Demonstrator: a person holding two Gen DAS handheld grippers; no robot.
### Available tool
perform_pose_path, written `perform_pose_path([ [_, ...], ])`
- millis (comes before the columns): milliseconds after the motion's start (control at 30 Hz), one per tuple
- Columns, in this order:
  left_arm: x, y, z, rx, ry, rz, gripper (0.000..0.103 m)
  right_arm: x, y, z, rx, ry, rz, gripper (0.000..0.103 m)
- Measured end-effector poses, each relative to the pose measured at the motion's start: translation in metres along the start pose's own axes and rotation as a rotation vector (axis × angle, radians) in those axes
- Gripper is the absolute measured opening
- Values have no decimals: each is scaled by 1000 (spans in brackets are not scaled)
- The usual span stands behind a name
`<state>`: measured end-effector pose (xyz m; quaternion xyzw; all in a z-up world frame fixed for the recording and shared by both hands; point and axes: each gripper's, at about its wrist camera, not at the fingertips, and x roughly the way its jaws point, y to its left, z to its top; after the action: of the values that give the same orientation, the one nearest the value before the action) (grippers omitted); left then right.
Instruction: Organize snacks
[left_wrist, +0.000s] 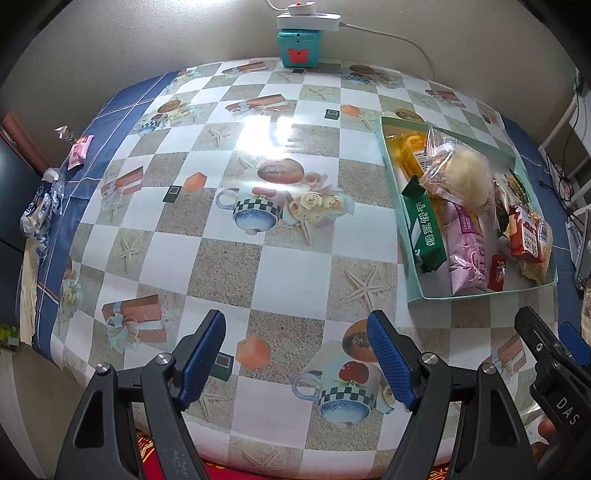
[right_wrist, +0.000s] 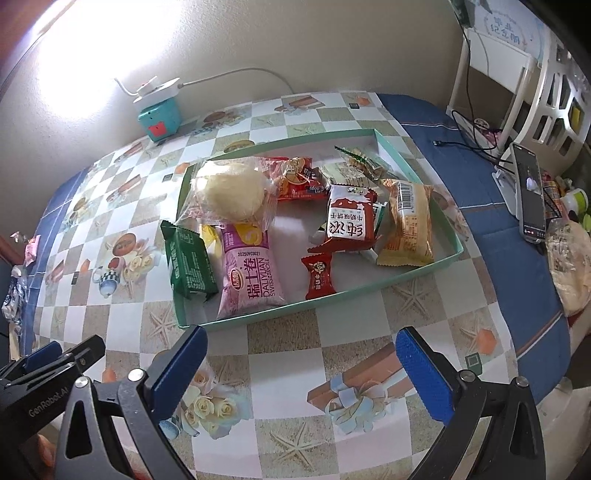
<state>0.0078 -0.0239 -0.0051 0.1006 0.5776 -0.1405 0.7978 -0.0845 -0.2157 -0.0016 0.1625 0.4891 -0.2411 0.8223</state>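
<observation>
A shallow mint-green tray on the checked tablecloth holds several wrapped snacks: a pink Swiss roll pack, a green biscuit pack, a clear-bagged round bun, a red-and-white biscuit pack, an orange cake pack and a small red candy. My left gripper is open and empty over bare tablecloth, left of the tray. My right gripper is open and empty, just in front of the tray's near wall.
A teal box with a white power strip on top stands at the back wall. A pink wrapper and a blue-white packet lie at the table's left edge. A phone on a stand and a bagged bread sit right.
</observation>
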Motion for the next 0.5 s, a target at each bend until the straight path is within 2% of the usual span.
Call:
perform_pose_path([
  [500, 2, 3, 2, -8, 10, 6, 80, 3, -2, 4, 3, 8, -15, 103],
])
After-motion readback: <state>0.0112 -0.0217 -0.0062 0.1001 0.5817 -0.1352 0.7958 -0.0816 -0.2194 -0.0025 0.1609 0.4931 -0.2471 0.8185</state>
